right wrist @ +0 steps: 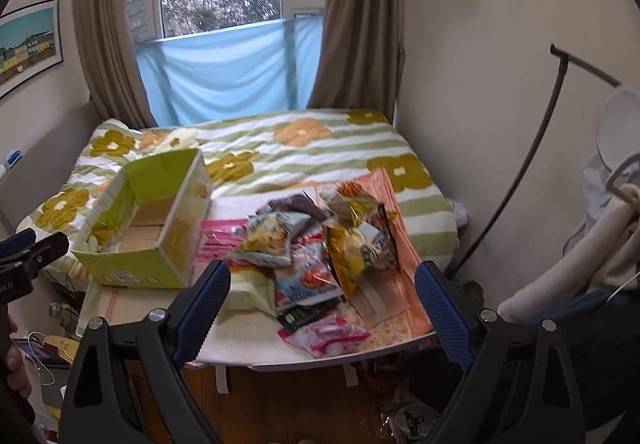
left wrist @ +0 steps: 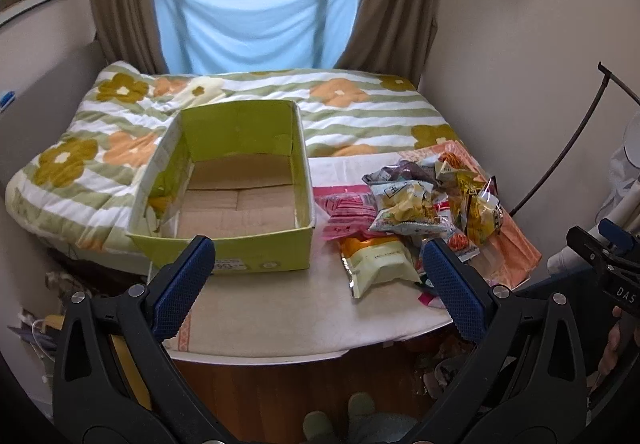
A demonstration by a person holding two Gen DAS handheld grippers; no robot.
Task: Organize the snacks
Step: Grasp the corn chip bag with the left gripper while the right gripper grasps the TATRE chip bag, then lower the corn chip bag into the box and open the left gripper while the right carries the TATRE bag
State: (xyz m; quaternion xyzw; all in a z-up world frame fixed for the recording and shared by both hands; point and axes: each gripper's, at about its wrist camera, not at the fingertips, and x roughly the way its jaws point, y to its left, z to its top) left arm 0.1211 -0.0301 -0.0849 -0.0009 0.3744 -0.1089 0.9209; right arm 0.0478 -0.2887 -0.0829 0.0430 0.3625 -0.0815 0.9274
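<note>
An open green cardboard box [left wrist: 224, 203] with an empty brown floor sits on the left of a small cloth-covered table [left wrist: 280, 308]; it also shows in the right wrist view [right wrist: 148, 244]. A pile of snack packets [left wrist: 424, 207] lies to its right, with a pale green packet [left wrist: 376, 264] at the front and a pink packet [left wrist: 344, 215] beside the box. In the right wrist view the pile [right wrist: 320, 244] is centred, with a pink packet [right wrist: 328, 336] at the table's front edge. My left gripper [left wrist: 318, 276] is open and empty, short of the table. My right gripper [right wrist: 320, 304] is open and empty, over the table's front edge.
A bed with a flowered green-striped quilt [left wrist: 340, 103] lies behind the table, below a curtained window. A wall stands on the right with a black rack pole [right wrist: 520, 171]. Wood floor with clutter lies under the table front [left wrist: 288, 396]. The other gripper shows at the right edge [left wrist: 608, 264].
</note>
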